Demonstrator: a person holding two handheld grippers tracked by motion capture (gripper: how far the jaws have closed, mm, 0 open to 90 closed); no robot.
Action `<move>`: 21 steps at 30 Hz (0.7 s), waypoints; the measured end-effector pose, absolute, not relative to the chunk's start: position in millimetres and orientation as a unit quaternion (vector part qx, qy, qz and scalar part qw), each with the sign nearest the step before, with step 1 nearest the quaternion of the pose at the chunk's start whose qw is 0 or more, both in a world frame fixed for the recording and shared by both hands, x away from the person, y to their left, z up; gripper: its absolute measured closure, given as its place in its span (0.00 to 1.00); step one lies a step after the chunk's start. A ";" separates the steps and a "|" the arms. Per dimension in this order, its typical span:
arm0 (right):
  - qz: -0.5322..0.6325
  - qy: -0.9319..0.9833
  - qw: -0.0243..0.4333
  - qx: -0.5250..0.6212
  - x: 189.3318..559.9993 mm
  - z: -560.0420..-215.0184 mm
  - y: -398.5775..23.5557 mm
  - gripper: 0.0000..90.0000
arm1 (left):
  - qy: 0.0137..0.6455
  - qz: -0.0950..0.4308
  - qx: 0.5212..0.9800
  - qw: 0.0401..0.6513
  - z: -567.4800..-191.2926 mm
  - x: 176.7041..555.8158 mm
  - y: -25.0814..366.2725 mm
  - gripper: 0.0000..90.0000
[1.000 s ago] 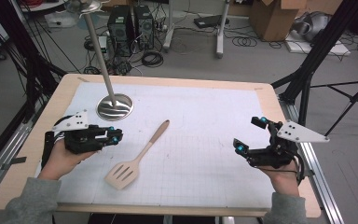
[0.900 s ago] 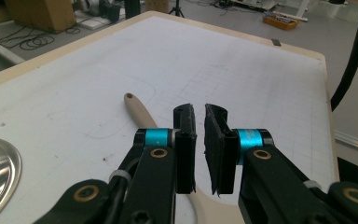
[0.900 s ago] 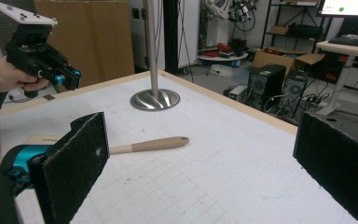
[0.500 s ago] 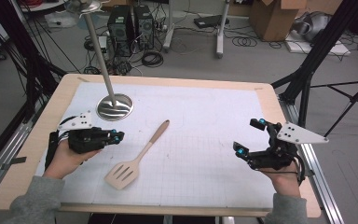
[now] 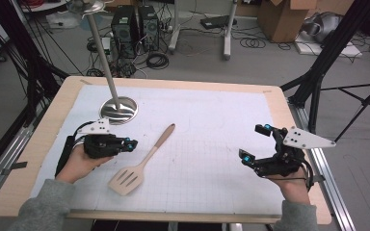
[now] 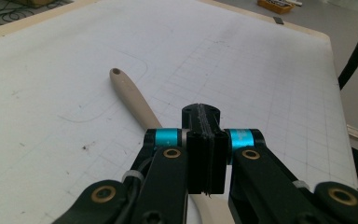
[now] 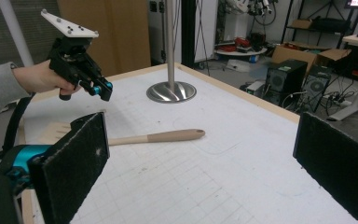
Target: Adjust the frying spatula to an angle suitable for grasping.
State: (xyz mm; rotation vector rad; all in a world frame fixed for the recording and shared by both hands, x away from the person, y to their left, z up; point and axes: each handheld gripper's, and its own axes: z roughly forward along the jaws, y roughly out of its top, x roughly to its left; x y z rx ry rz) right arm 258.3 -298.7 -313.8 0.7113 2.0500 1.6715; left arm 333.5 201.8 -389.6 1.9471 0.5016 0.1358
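A light wooden slotted spatula (image 5: 139, 162) lies on the white mat, handle toward the far right and blade toward the person. My left gripper (image 5: 133, 144) sits just left of the handle, shut with nothing between the pads. In the left gripper view the closed jaws (image 6: 200, 112) point over the spatula handle (image 6: 130, 93), which runs beneath them. My right gripper (image 5: 252, 142) is held at the table's right side, standing wide open and empty. In the right gripper view, the right gripper (image 7: 205, 154) faces the spatula (image 7: 168, 136) and the left gripper (image 7: 103, 90) farther off.
A round steel stand base (image 5: 119, 108) with a tall pole stands at the mat's far left. The white gridded mat (image 5: 212, 125) covers the wooden table (image 5: 24, 163). Computers, cables and boxes lie on the floor beyond.
My left gripper has sunk a little toward the mat beside the spatula handle. The right gripper and the spatula have not moved.
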 end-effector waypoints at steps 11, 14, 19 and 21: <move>0.593 0.740 0.197 0.251 258.1 -315.3 -297.3 0.03 | 0.191 0.031 0.844 0.501 -410.3 339.9 177.5 0.99; 0.592 0.740 0.198 0.251 258.3 -315.7 -297.2 0.03 | 0.192 0.031 0.846 0.497 -413.8 341.6 173.6 0.99; 0.591 0.741 0.200 0.249 259.0 -316.2 -297.1 0.03 | 0.198 0.032 0.853 0.481 -422.5 346.0 167.6 0.99; 0.590 0.741 0.199 0.251 258.8 -316.4 -297.4 0.03 | 0.199 0.032 0.856 0.475 -425.0 346.8 166.0 0.99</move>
